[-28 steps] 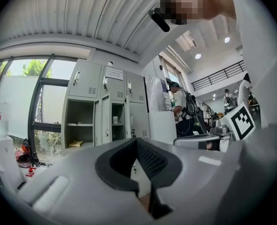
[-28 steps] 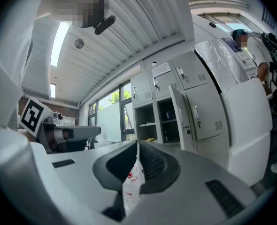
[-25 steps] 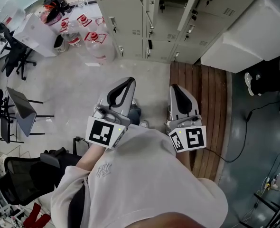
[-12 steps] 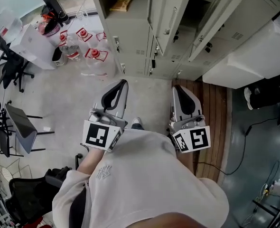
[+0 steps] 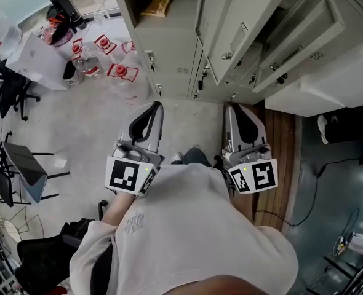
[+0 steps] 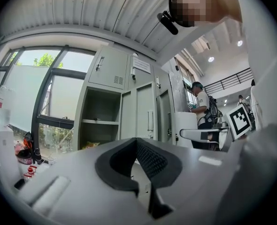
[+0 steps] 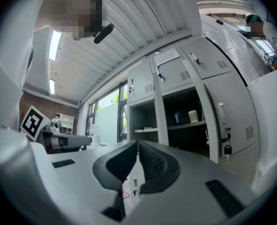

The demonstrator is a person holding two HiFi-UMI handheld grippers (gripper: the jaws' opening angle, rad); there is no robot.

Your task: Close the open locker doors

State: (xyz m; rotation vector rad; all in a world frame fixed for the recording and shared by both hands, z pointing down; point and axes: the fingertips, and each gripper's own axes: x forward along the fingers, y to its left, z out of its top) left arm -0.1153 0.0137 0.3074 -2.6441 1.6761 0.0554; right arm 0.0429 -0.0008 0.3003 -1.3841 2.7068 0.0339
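Observation:
A bank of grey lockers (image 5: 169,54) fills the top of the head view. One door (image 5: 240,23) swings out toward me, and a second door (image 5: 298,32) stands open to its right. An open compartment at the left holds a yellow packet (image 5: 159,5). My left gripper (image 5: 147,117) and right gripper (image 5: 235,112) are both held level in front of me, shut and empty, short of the lockers. The left gripper view has its jaws (image 6: 136,140) aimed at an open shelved compartment (image 6: 98,121). In the right gripper view, the jaws (image 7: 137,142) face an open compartment with cups (image 7: 190,116).
Several large water bottles (image 5: 117,72) stand on the floor left of the lockers. Office chairs (image 5: 12,85) sit at the far left. A wooden floor strip (image 5: 274,152) runs under my right gripper, and a white cabinet (image 5: 329,85) stands at the right.
I have moved closer to the lockers, which now loom larger, their open doors reaching further into view. Both grippers went forward with me, still shut.

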